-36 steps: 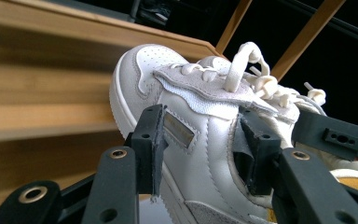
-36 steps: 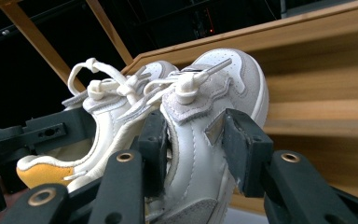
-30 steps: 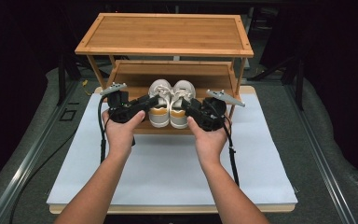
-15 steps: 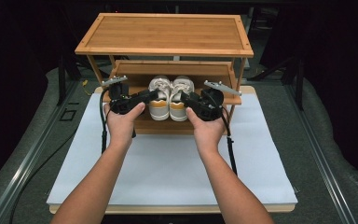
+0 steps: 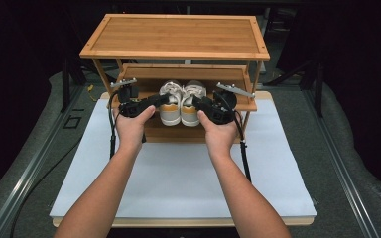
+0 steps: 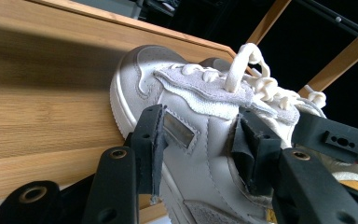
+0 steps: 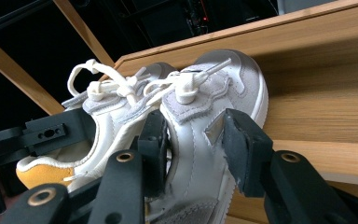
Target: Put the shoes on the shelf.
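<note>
A pair of white sneakers with yellow heels sits side by side at the middle board of a bamboo shoe rack (image 5: 178, 34). My left gripper (image 5: 162, 99) is shut on the left sneaker (image 5: 170, 103), its pads pressing both sides of the upper (image 6: 200, 126). My right gripper (image 5: 199, 103) is shut on the right sneaker (image 5: 192, 103), clamped across the midfoot (image 7: 200, 126). Both toes point into the rack, over the wooden board (image 6: 42, 116). In the right gripper view, the left sneaker (image 7: 107, 116) lies close beside the right one.
The rack stands at the far end of a white mat (image 5: 178, 173) on the table. Its top board overhangs the shoes and its slanted legs (image 5: 104, 74) flank them. Dark floor and rails surround the table.
Both hands have carried the sneakers forward, away from the person and deeper under the rack's top board. The grips on both shoes are unchanged.
</note>
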`<state>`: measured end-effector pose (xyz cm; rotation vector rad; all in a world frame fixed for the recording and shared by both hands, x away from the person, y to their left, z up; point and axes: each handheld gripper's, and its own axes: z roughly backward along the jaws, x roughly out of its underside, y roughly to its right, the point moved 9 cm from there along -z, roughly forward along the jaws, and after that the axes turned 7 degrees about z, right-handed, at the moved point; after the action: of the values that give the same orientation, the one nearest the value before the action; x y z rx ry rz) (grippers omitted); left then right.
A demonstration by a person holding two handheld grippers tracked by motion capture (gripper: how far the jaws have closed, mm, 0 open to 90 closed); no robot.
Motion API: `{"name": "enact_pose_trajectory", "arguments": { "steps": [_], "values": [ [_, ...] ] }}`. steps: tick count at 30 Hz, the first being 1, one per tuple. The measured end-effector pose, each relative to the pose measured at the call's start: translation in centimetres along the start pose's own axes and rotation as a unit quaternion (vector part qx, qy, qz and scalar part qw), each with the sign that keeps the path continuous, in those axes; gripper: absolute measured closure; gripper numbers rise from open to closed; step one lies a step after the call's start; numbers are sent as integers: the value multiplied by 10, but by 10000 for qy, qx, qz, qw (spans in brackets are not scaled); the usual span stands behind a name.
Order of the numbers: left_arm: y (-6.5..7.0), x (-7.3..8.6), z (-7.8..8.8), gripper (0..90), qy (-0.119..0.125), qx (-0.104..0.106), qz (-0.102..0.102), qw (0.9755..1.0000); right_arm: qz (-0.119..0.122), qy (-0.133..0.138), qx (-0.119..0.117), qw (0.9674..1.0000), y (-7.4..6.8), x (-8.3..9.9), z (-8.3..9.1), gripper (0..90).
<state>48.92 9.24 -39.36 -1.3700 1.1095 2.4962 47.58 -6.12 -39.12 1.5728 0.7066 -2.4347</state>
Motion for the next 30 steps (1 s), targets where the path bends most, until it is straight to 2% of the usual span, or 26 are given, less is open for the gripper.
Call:
{"name": "enact_pose_trajectory", "arguments": {
  "steps": [3,10,13,15,21,26,30],
  "values": [
    [-2,-2,-2,559,-33,-2,28,10000,-32,-98,-4,9999,2,0,-3,601],
    [-3,-6,-6,533,-70,31,108,9999,-240,-131,-139,9995,5,-2,-6,577],
    [-4,-7,-7,526,-87,19,105,9999,-243,-150,-141,9995,5,-3,-7,568],
    [-3,-9,-7,508,-70,73,127,9999,-274,-213,-180,9992,4,-5,-8,534],
    [-2,-11,-7,495,-69,-6,16,10000,-206,-174,-136,9995,4,-9,-9,512],
    [-2,-14,-6,492,-33,52,32,10000,-230,-125,-189,9995,6,-11,-9,500],
    [1,-18,-4,472,106,120,32,9999,-269,-69,-247,9993,5,-14,-8,491]
  ]
}}
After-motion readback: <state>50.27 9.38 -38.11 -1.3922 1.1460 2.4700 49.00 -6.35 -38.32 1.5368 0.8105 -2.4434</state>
